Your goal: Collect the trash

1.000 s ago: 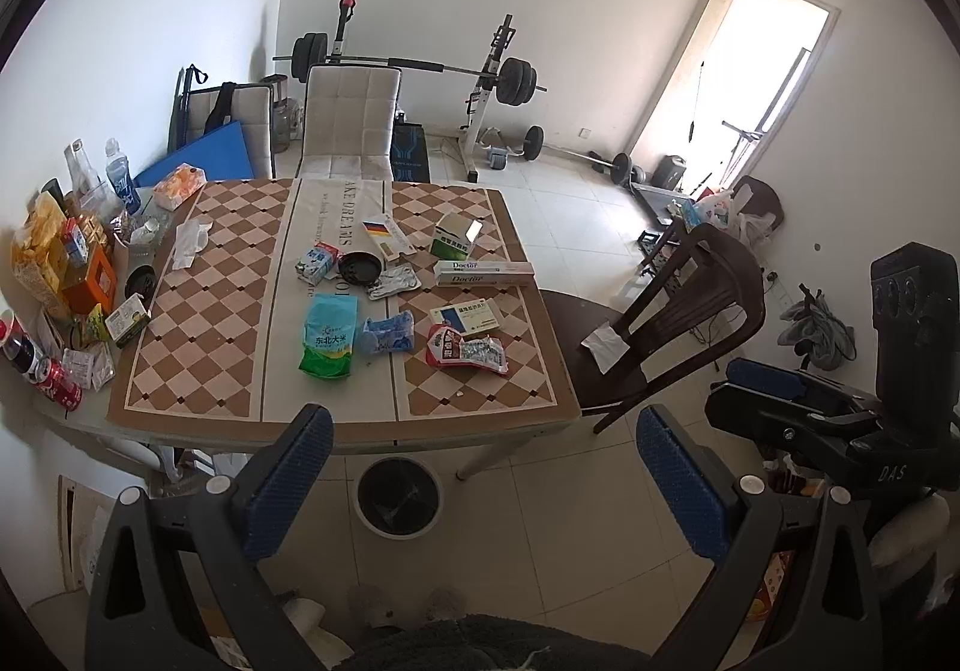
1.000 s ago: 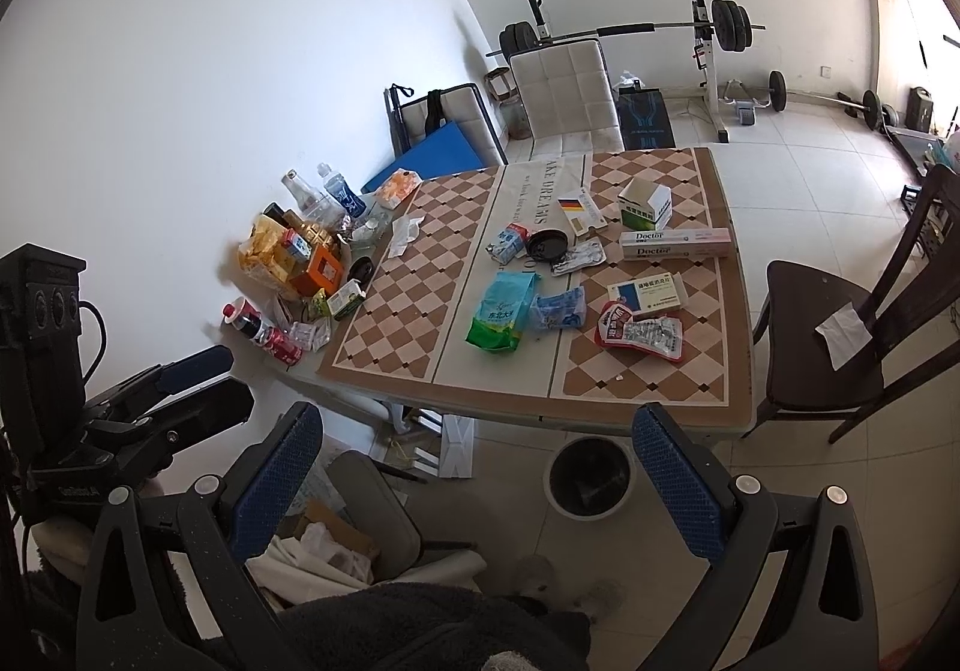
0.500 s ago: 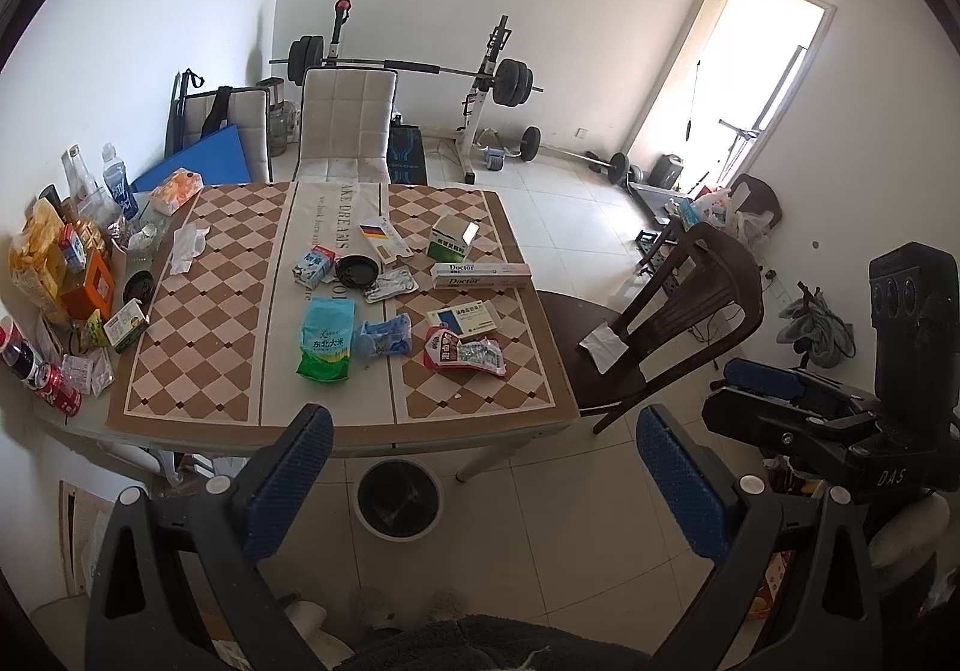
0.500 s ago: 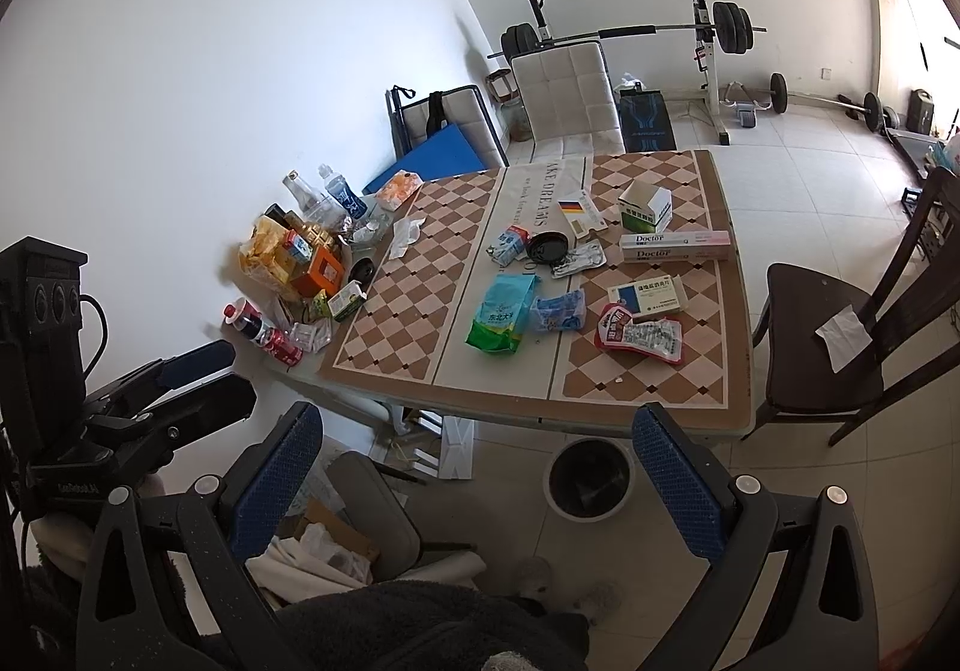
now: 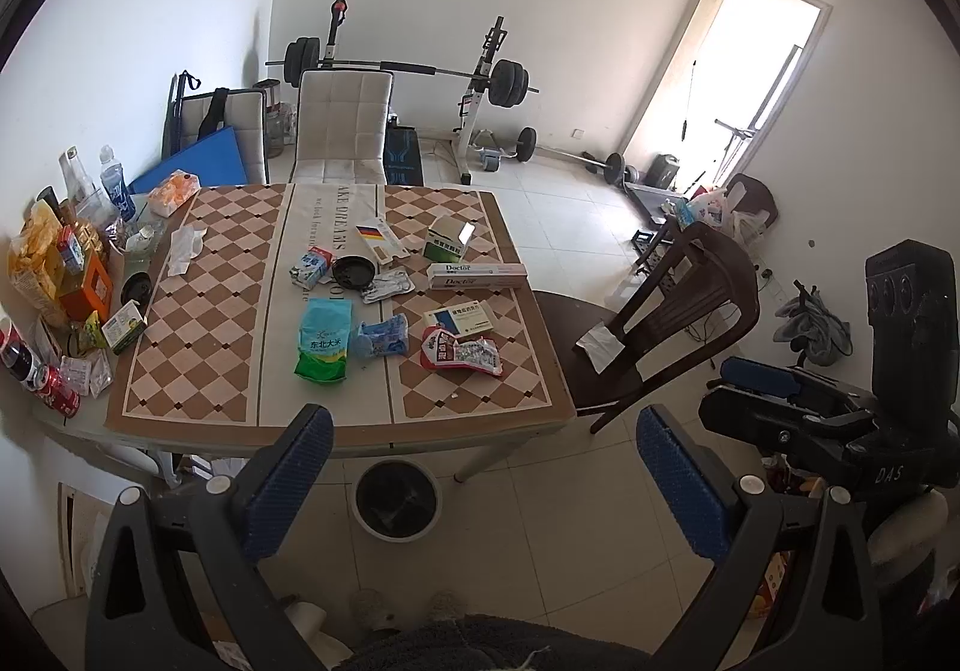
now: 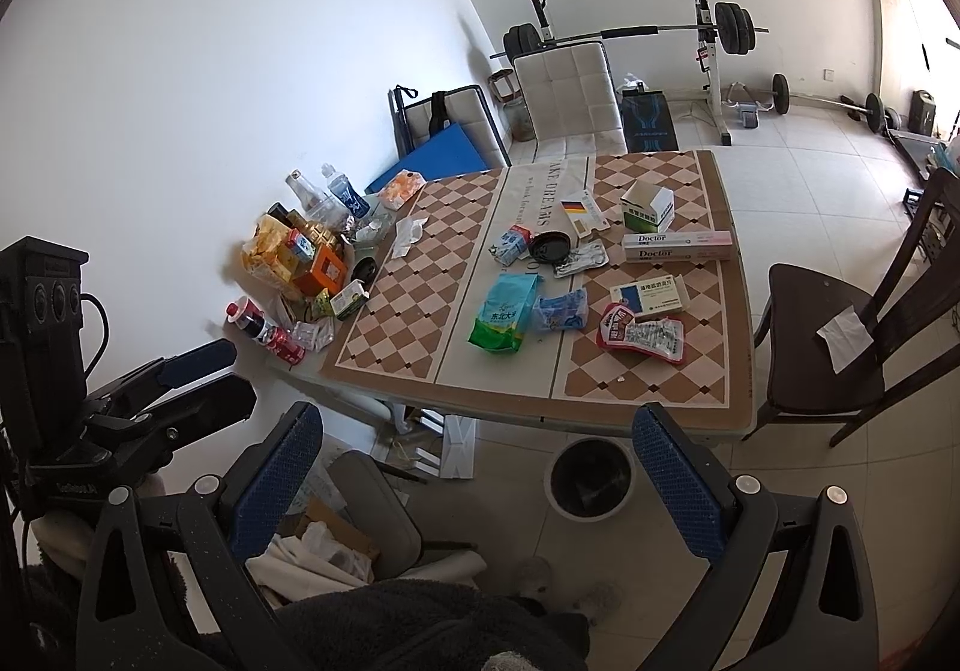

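A checkered table (image 5: 192,389) (image 6: 390,347) carries scattered trash: a green-and-blue bag (image 5: 323,338) (image 6: 505,312), a red-and-white wrapper (image 5: 461,352) (image 6: 642,338), a blue crumpled packet (image 5: 379,335) (image 6: 561,309), several medicine boxes (image 5: 477,275) (image 6: 677,245) and a black lid (image 5: 354,271) (image 6: 551,246). A round bin (image 5: 396,500) (image 6: 591,477) stands on the floor under the near edge. My left gripper (image 5: 483,482) and right gripper (image 6: 480,482) are open and empty, held back from the table above the floor.
A dark wooden chair (image 5: 654,335) (image 6: 840,347) stands right of the table. Snacks, bottles and cans (image 5: 54,281) (image 6: 294,263) crowd its left end. A white chair (image 5: 345,128) and a weight bench (image 5: 474,89) stand behind. Boxes and cloth (image 6: 324,545) lie on the floor at left.
Both views have drifted slightly back from the table. The grippers stay open and nothing on the table has moved.
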`<state>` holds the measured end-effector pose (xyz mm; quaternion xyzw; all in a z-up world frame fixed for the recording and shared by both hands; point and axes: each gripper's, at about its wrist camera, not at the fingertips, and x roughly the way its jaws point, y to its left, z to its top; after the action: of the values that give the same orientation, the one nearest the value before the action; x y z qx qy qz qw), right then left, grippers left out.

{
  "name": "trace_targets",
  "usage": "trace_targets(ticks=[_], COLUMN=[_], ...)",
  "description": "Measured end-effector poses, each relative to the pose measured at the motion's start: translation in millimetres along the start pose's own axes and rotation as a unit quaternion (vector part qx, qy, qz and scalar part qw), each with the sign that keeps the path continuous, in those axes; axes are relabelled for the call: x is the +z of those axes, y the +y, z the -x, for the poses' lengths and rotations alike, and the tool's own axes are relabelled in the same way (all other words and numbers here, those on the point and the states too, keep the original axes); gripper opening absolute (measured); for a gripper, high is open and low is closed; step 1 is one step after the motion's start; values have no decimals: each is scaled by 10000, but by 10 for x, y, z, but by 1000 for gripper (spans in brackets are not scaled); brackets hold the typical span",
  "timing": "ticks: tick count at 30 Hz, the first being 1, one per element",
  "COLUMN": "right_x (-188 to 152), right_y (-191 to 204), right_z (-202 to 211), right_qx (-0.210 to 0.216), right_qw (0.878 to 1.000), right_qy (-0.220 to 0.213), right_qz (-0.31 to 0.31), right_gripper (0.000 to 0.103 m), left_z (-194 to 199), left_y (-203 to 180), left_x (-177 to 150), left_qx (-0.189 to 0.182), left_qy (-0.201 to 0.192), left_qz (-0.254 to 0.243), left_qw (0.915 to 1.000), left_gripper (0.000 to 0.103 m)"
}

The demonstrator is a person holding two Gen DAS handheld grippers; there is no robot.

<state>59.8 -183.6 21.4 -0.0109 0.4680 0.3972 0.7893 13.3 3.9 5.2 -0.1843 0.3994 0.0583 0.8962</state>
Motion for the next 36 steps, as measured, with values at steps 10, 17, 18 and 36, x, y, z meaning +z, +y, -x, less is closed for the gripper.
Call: trace_targets(ticks=[10,17,18,36], right_x=[1,1,10,514], right_y=[-8,-9,-10,-1352], right_z=[7,-40,-56,-3015], right_qx=[5,-53,-108,-2192], right_qw=[10000,10000,9999,9546], right_qy=[-1,-2,-20,2002], right_qz=[-3,-57,-87,232], right_gripper=[103,103,103,103], left_z=[-5,-52,-98,-2703], left_y=[-10,70,102,1575], left_x=[26,127,135,-107], left_qx=[1,197,452,3545], left_qy=[-15,-11,-78,1413], left_qz=[-15,-137,-210,133], left_qw=[10000,9997,9987,9242], left_gripper=[103,103,103,103])
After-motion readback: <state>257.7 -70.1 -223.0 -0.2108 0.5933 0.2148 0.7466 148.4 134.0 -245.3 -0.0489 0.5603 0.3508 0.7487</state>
